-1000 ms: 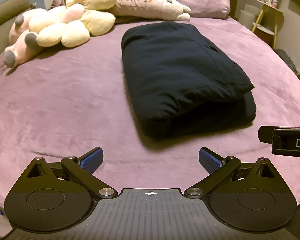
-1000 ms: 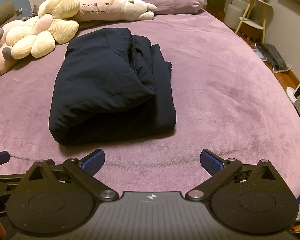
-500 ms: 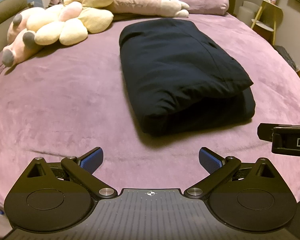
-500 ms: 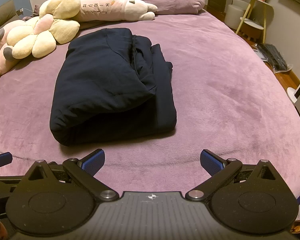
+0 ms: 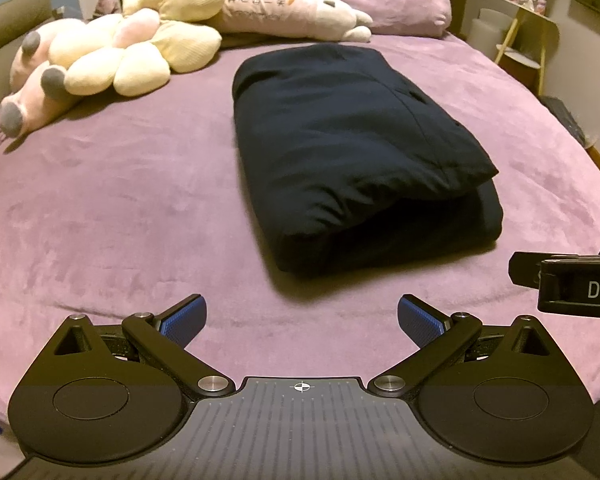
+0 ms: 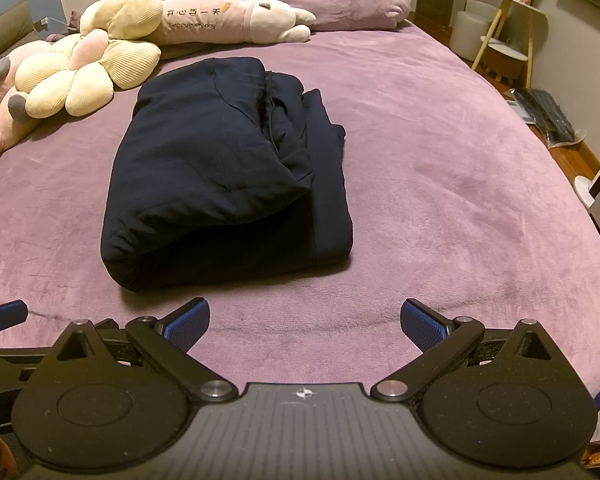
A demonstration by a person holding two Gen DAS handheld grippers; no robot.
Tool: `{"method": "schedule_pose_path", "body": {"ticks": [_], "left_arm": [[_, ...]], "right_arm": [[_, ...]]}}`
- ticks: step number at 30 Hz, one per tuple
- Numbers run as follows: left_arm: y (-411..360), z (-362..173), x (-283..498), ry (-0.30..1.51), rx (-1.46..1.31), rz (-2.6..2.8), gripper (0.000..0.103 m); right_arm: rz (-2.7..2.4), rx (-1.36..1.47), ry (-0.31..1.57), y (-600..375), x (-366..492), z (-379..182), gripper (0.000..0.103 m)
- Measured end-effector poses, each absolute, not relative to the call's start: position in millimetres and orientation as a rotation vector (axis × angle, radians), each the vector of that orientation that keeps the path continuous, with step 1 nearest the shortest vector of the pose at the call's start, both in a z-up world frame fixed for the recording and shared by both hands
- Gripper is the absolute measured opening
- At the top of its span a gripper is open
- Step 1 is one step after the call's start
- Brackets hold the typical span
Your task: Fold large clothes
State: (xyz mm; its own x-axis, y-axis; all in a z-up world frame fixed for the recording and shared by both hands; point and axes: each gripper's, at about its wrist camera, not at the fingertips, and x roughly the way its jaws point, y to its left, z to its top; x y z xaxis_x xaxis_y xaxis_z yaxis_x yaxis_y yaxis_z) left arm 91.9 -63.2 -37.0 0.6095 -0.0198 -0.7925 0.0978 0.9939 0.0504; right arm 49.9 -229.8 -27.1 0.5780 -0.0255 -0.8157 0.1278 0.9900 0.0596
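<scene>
Now folded, the jacket (image 5: 352, 148) lies mid-bed (image 5: 112, 208), nearer the head; left gripper (image 5: 300, 316) and right gripper (image 6: 305, 318) hover spread, empty, near the foot edge. Best finish: square the loose right layers.

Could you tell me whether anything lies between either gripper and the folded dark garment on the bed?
Nothing visible does. Only bare purple bedspread lies between the open left gripper, the open right gripper and the folded garment. The plush toys sit beyond it, toward its left.
</scene>
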Motion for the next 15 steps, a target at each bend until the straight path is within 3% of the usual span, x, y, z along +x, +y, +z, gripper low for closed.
{"method": "schedule_pose_path", "body": {"ticks": [15], "left_arm": [[-70.2,-39.2,91.8,0.919,0.170,-0.052,0.103]], "right_arm": [[-0.095,0.117,0.946,-232.4,47.9,-27.4,0.102]]}}
